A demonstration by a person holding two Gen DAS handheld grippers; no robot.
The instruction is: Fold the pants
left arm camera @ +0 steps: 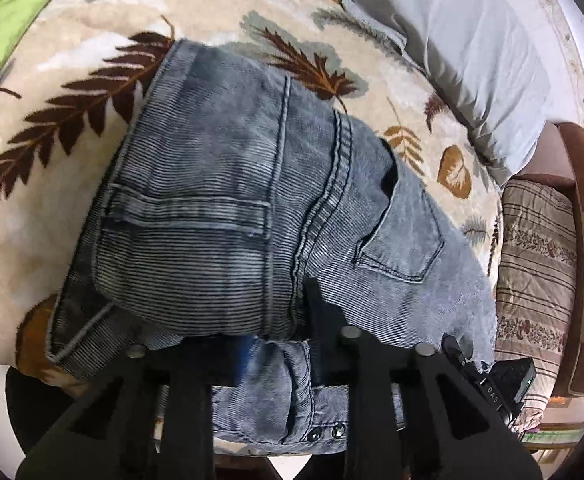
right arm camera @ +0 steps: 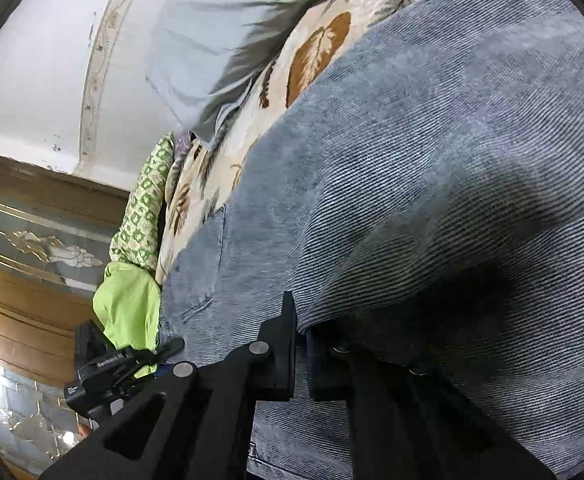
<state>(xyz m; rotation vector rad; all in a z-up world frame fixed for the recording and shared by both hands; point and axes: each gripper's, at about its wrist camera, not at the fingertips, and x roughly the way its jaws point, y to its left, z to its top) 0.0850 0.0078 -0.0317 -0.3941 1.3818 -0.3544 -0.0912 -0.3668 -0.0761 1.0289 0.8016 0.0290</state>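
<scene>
- Cream plush blanket (left arm camera: 72, 60) printed with brown and ochre leaves covers the bed and carries everything else; in the right wrist view it shows again (right arm camera: 220, 184) running up beside the denim.
- Grey-blue ribbed denim pants (left arm camera: 220, 208) lie on the blanket, folded into a thick bundle with the back pocket (left arm camera: 403, 240) and a belt loop facing up and the riveted waistband at the near edge; in the right wrist view the same cloth (right arm camera: 431, 160) fills most of the frame.
- Pale grey pillow (left arm camera: 471, 60) sits beyond the pants toward the headboard end, apart from them, also seen from the right wrist (right arm camera: 220, 40).
- Striped, flower-patterned quilt (left arm camera: 535, 264) lies folded to the right of the blanket.
- Lime-green cloth (left arm camera: 8, 20) lies at the far left edge; from the right wrist it hangs at the bed's side (right arm camera: 128, 308).
- Left gripper (left arm camera: 276, 336) reaches in at the bundle's near edge, its fingers part-way apart with a fold of denim lying between them; a firm pinch cannot be confirmed.
- Right gripper (right arm camera: 301, 360) has its fingers drawn narrow, a strip of denim caught in the slim gap between them.
</scene>
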